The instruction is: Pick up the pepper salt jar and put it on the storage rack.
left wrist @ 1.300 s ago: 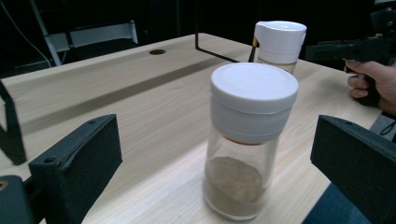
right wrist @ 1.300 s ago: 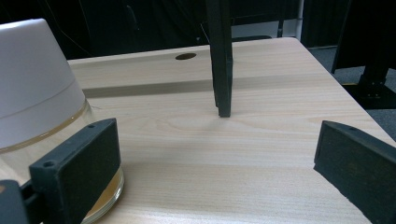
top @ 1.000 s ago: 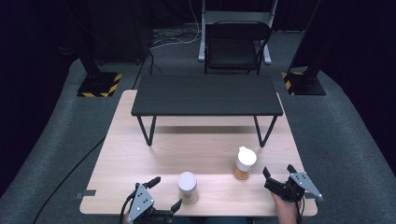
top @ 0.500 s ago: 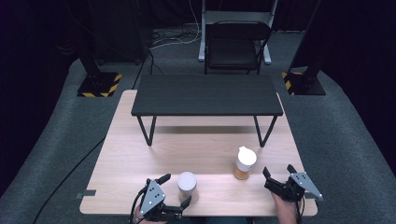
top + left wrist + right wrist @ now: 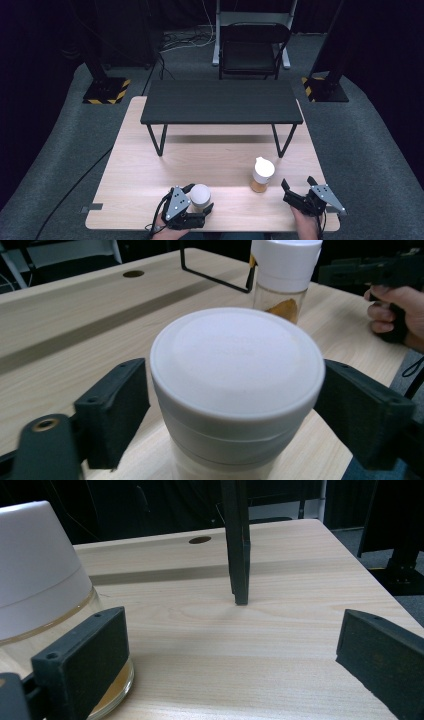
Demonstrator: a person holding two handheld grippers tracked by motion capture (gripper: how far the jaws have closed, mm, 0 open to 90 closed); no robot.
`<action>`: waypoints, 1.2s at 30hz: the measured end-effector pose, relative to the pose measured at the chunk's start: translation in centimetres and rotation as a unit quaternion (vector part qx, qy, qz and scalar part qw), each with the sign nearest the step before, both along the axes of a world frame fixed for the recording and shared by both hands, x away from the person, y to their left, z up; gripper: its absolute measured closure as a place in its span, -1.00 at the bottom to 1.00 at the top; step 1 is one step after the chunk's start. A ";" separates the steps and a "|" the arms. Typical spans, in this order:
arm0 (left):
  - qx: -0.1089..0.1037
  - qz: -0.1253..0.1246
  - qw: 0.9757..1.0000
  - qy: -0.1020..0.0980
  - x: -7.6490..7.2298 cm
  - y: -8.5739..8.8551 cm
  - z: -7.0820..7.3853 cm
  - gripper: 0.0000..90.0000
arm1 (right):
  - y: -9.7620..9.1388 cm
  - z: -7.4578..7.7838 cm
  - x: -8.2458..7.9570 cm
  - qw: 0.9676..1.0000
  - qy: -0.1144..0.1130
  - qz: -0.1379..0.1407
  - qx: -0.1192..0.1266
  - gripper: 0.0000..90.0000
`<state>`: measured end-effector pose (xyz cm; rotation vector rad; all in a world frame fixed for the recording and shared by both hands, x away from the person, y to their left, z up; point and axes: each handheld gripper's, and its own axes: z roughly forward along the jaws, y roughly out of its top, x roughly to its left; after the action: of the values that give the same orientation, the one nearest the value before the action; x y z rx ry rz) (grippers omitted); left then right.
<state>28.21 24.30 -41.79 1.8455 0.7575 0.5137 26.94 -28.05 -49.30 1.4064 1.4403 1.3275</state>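
Early in the work, by the look of it: left claw (image 5: 194, 207) brought round the white-lidded jar (image 5: 199, 196) near the front edge of the counter (image 5: 135, 170), a little left of the black riser shelf's (image 5: 221, 101) middle and well in front of it. Jaws just been closing, the jar now between them; in the left gripper view the black pads (image 5: 117, 407) sitting at both sides of the lid (image 5: 237, 360), touching or near enough, grip apparently made though a hair of gap on one side cannot be ruled out. Jar upright and resting on the wood, not yet lifted. Second jar (image 5: 262, 175), white-capped with amber contents, standing in front of the shelf's right leg, untouched. Right claw (image 5: 300, 192) waiting just right of that jar, jaws wide apart with nothing between them. Left to do, most likely: lift or carry the gripped jar, then deal with the other.
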 end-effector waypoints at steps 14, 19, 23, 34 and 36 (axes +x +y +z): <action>0.013 0.003 1.000 0.000 -0.1 -0.4 0.3 -0.26 | 0.0 0.0 0.0 1.000 -0.001 -0.001 0.001 -1.00; 0.018 0.004 1.000 0.002 -0.2 -0.6 0.7 -0.26 | 0.0 -0.1 0.0 1.000 -0.001 -0.001 0.003 -1.00; 0.011 0.000 1.000 0.004 -0.1 -0.5 1.6 -0.26 | 0.0 0.0 0.0 1.000 -0.001 -0.001 0.003 -1.00; -0.013 -0.007 1.000 0.009 0.5 0.1 5.3 -0.26 | 0.0 0.0 0.0 1.000 0.000 -0.002 0.003 -1.00; -0.012 -0.007 1.000 0.006 0.4 0.1 5.7 -0.26 | 0.0 0.0 -0.1 1.000 0.000 -0.002 0.003 -1.00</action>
<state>28.66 24.38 -36.13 1.8323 0.7543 0.4834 26.89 -28.03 -49.33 1.4117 1.4333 1.3304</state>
